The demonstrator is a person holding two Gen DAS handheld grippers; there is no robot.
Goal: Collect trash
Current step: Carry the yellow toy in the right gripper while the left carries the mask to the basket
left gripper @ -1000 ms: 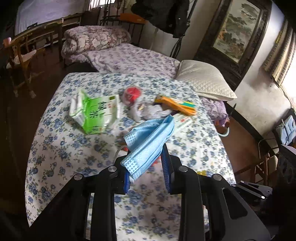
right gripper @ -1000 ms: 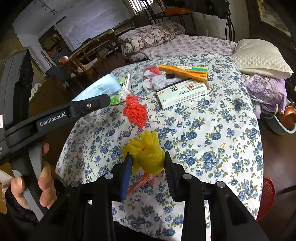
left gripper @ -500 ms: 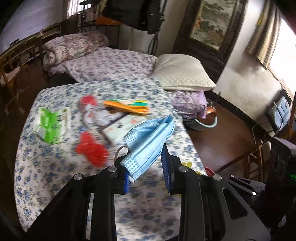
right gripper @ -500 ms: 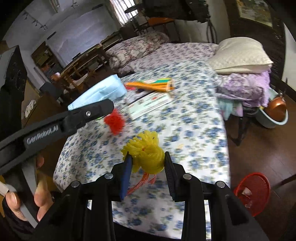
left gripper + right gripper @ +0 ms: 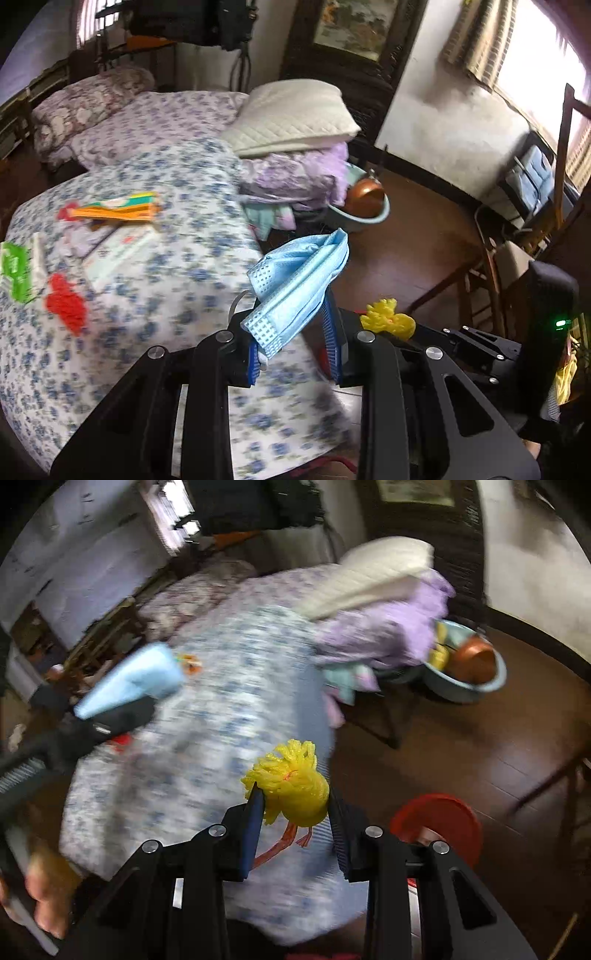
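My left gripper (image 5: 293, 347) is shut on a folded blue face mask (image 5: 299, 280) and hangs over the right edge of the flowered table (image 5: 177, 295). My right gripper (image 5: 293, 823) is shut on a crumpled yellow net bag (image 5: 291, 788) with an orange string dangling below it. A red bin (image 5: 439, 823) stands on the floor just right of the right gripper. The yellow net bag (image 5: 388, 319) also shows in the left wrist view, and the mask (image 5: 129, 681) in the right wrist view. On the table remain a red net (image 5: 66, 304), a green carton (image 5: 14, 271), a white box (image 5: 118, 251) and an orange packet (image 5: 118, 210).
Beside the table a chair carries purple bedding (image 5: 295, 177) and a white pillow (image 5: 291, 118). A blue basin with a copper kettle (image 5: 472, 664) sits on the brown floor. A wooden chair (image 5: 480, 273) stands to the right. A hand (image 5: 40, 893) grips the left tool's handle.
Both grippers have swung to the right, from over the table's middle to its right edge, still gripping the mask and the yellow net. The red bin has come closer in the right wrist view.
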